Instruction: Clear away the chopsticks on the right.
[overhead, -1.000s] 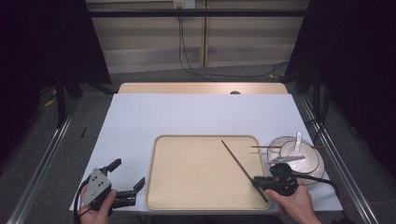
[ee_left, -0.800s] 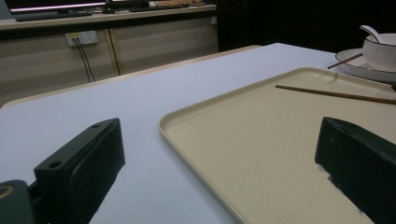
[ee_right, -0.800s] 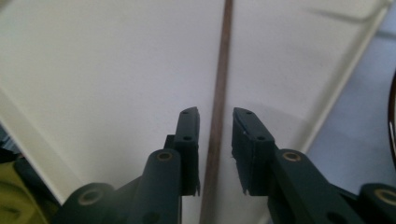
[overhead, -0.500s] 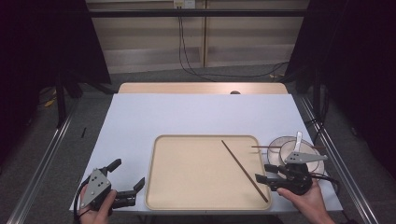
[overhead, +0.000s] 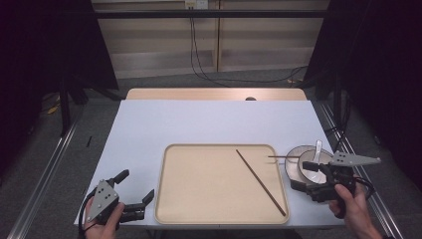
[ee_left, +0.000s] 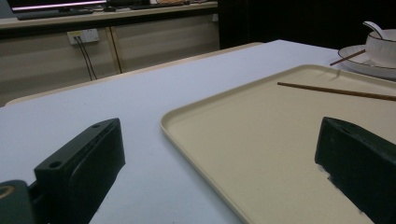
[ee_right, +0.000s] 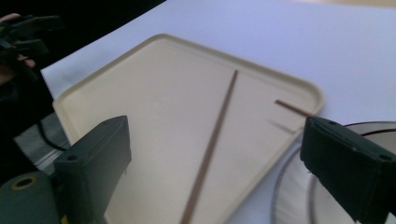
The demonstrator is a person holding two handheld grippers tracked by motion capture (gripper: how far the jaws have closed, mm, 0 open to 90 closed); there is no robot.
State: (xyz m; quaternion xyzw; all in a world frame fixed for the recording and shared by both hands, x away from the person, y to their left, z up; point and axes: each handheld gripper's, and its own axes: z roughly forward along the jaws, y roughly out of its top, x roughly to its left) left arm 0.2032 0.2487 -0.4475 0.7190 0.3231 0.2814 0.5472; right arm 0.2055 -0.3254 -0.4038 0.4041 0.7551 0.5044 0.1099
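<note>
On the table point(overhead: 214, 119), a chopstick point(overhead: 261, 182) lies between both gaping tongs.

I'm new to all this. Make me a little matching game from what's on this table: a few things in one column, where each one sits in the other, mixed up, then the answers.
Things
1. long brown wooden chopstick
2. second brown chopstick
3. white ceramic spoon
4. left claw

Places
A. standing in the white bowl
B. lying diagonally inside the beige rectangular tray
C. open, at the white table's near left corner, beside the tray
D. resting across the plate's rim, pointing toward the tray

Pairs: 1-B, 2-D, 3-A, 4-C
</note>
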